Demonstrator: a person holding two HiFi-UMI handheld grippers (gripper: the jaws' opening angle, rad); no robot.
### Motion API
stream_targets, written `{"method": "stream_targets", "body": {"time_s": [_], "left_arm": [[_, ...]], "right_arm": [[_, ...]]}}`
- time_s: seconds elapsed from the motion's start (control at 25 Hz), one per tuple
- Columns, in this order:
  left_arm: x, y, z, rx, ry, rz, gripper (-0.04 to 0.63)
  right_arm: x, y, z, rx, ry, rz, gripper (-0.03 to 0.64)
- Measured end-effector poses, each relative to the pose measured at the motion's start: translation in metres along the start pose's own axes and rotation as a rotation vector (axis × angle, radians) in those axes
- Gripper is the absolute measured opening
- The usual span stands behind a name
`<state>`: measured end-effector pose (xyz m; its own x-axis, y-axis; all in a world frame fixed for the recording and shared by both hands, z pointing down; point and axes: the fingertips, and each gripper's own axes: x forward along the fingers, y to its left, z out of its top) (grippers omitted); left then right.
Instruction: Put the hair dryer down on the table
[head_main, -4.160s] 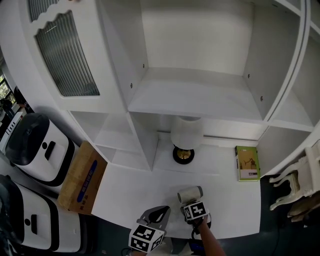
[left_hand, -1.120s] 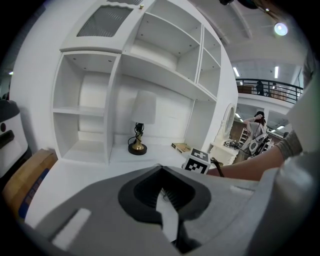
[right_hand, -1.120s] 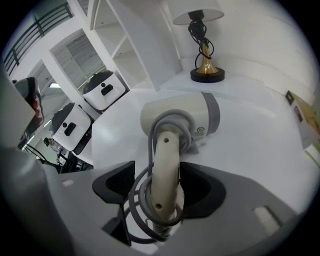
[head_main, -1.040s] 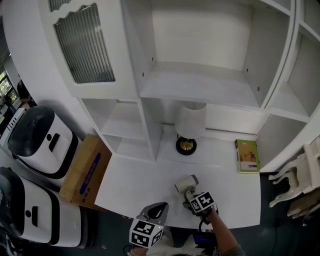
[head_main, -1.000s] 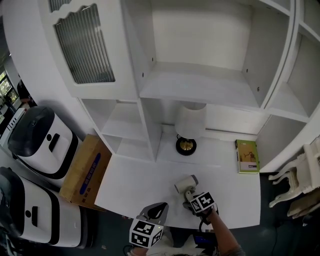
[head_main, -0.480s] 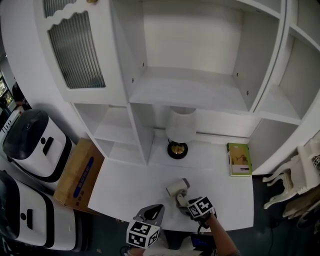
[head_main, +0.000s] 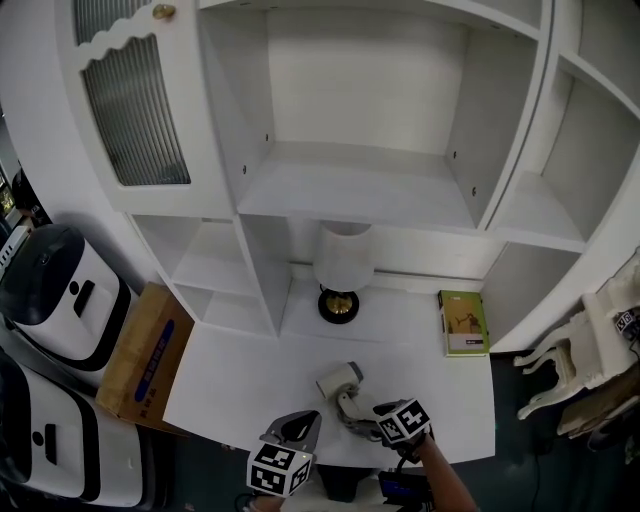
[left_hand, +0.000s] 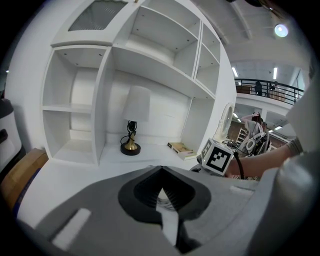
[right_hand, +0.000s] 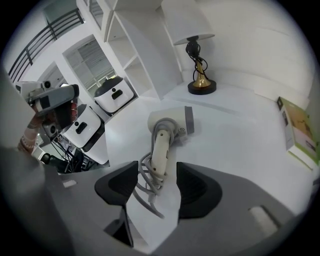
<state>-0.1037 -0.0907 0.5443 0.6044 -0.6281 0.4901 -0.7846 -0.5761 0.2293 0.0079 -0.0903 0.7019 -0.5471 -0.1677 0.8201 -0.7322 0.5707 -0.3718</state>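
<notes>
Head view steeply down on table, gripper views low — sharing lamp

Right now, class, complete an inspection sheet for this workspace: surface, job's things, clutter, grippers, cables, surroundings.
Surface: white tabletop, mostly bare.
Job's things: white hair dryer with a grey end, lying on its side on the tabletop.
Clutter: white-shaded lamp on a black-and-brass base; green book lying flat.
Grippers: left gripper shut, empty; right gripper open, jaws have just been closing slightly, dryer's handle end between them, pads not pressing it.
Cables: grey cord wound round the dryer's handle.
Surroundings: white shelving unit; brown cardboard box; two white-and-black appliances; white chair.
</notes>
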Motion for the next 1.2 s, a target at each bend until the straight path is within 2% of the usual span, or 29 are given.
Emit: {"method": "stream_targets", "body": {"time_s": [0.48, 0.92, 1.2], "left_arm": [[0.011, -0.012, -0.003, 0.003, 0.015, -0.007, 0.001], [0.02, -0.024, -0.006, 0.02, 0.032, -0.017, 0.002], [0.029, -0.033, -0.007, 0.029, 0.048, -0.031, 0.001]], "right_arm": [[-0.028, 0.003, -0.004, 0.014, -0.071, 0.028, 0.247], [-0.05, 0.004, 0.0, -0.011, -0.147, 0.012, 0.122], [-0.058, 0.003, 0.0, -0.051, -0.137, -0.01, 0.031]]}}
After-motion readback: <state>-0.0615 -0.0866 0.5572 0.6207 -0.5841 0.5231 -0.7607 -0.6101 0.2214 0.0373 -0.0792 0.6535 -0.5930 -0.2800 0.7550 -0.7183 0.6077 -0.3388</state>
